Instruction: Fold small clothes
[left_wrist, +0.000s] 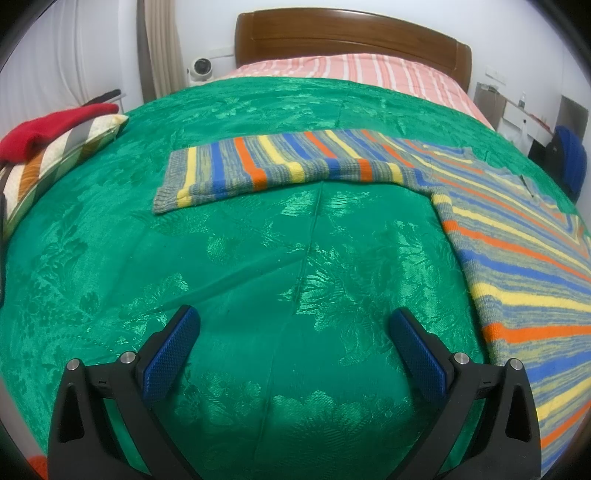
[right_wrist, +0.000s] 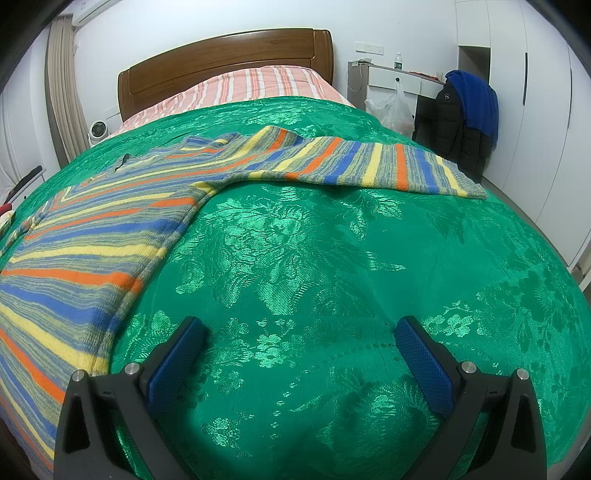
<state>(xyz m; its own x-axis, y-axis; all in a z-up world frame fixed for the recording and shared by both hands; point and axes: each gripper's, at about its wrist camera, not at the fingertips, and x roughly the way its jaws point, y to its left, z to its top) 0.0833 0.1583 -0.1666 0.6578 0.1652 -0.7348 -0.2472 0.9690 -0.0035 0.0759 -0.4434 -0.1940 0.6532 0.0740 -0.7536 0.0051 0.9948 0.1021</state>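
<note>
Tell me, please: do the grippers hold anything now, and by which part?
Nothing is held. The left gripper and right gripper have open jaws over the bedspread, apart from the sweater.

Bare green bedspread (left_wrist: 258, 258) lies wide open ahead of both grippers. Only the striped sweater (right_wrist: 92, 229) and its spread sleeves (left_wrist: 280, 166) cross the path farther on.

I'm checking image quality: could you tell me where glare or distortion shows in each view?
Left wrist view: fisheye bends the green bedspread into a dome; sheen glints on its woven flowers. Right wrist view: same bulge, brighter glints, dark vignette in the corners; the striped sweater stays sharp.
</note>
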